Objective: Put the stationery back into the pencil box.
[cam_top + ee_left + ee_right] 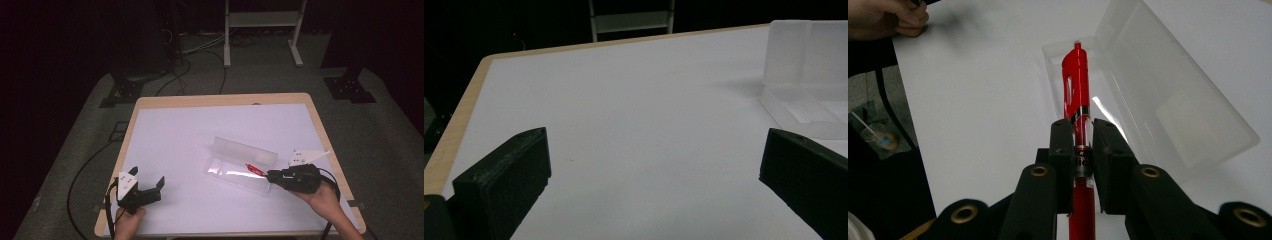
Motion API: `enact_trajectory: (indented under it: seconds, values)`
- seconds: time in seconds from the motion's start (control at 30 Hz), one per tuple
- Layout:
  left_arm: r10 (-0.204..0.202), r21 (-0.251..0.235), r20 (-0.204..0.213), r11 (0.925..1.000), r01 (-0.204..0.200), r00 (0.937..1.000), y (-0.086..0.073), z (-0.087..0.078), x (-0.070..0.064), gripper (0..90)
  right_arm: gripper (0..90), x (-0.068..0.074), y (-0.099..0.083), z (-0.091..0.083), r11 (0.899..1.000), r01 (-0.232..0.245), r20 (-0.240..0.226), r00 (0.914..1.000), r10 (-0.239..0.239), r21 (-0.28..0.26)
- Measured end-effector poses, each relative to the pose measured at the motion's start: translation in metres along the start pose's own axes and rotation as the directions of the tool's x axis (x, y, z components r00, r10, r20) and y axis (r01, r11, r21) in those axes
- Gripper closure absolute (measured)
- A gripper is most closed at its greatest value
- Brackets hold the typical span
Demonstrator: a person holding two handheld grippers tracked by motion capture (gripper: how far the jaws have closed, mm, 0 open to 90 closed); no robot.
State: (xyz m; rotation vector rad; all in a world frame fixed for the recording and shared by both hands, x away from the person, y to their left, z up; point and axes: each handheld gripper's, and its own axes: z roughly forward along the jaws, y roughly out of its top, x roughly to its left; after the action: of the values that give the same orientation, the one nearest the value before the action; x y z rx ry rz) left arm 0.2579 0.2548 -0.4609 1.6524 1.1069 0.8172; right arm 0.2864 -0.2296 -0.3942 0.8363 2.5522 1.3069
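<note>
Over the open clear pencil case (240, 165), the right gripper (272, 176) clamps a red pen (1076, 95); the left gripper (150, 187) fingers gape wide.

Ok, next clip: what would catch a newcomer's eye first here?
The red pen, the one spot of colour, clamped between the jaws of the right gripper and pointed over the tray of the open clear plastic case on the right half of the white table. Next, the left gripper at the near left corner, jaws wide apart with nothing between them.
</note>
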Motion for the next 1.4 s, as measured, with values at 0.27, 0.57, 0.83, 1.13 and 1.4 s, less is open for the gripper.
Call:
enact_trajectory:
  seconds: [0.27,0.57,0.83,1.13,1.4]
  values:
    - [0.002,-0.001,-0.002,1.0000,-0.002,1.0000,0.000,0.000,0.000,0.0,78.9,-0.004,0.008,0.014,1.000,0.015,-0.010,0.9998,-0.014,0.019]
    - [0.001,0.000,-0.002,1.0000,-0.001,1.0000,0.000,0.000,0.000,0.0,78.9,-0.008,0.017,0.029,0.999,0.027,-0.024,0.9994,-0.026,0.036]
    - [-0.004,-0.001,0.002,1.0000,0.004,1.0000,0.000,0.000,0.000,0.0,78.9,-0.011,0.020,0.041,0.999,0.030,-0.035,0.9990,-0.028,0.046]
    - [-0.004,0.001,0.001,1.0000,0.004,1.0000,0.000,0.000,0.000,0.0,78.9,-0.017,0.021,0.053,0.998,0.023,-0.039,0.9990,-0.021,0.062]
    - [-0.003,-0.002,0.001,1.0000,0.003,1.0000,0.000,0.000,0.000,0.0,78.8,-0.020,0.020,0.062,0.997,0.016,-0.047,0.9988,-0.013,0.073]
